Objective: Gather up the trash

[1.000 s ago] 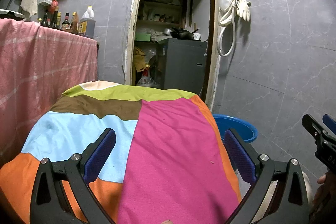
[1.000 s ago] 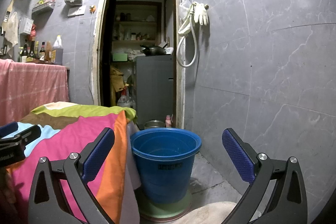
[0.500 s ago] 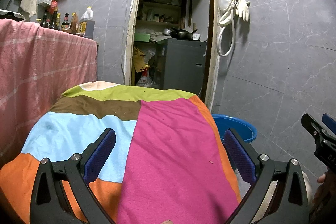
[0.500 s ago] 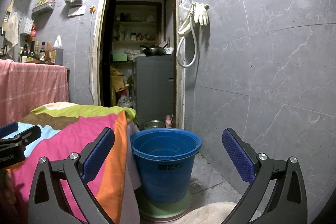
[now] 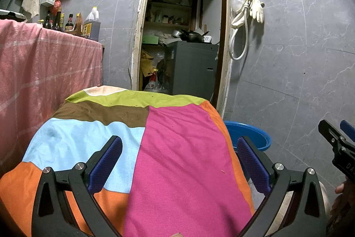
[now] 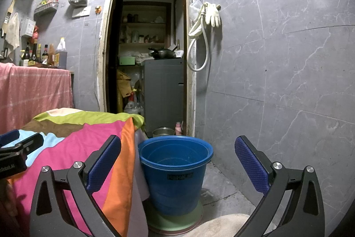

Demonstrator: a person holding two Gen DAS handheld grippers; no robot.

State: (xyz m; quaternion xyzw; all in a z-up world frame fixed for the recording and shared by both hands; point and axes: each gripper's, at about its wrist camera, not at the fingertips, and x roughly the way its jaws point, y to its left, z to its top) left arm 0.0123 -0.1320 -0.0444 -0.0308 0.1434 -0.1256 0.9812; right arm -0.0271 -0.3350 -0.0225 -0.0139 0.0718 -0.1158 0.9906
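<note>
My left gripper (image 5: 177, 154) is open and empty, held over a table covered by a multicoloured cloth (image 5: 182, 148). Small crumbs lie on the cloth, one near the pink patch's right side (image 5: 222, 171). My right gripper (image 6: 177, 154) is open and empty, held to the right of the table and in front of a blue bucket (image 6: 175, 172) on the floor. The bucket's rim also shows in the left wrist view (image 5: 250, 133). The bucket's inside looks empty. Each gripper shows at the edge of the other's view.
A pink cloth-covered counter (image 5: 44, 63) with bottles (image 5: 91, 24) stands at the left. An open doorway (image 5: 179, 37) leads to a storeroom with a grey cabinet (image 5: 193, 68). A grey tiled wall with a hose and gloves (image 5: 253, 10) runs along the right.
</note>
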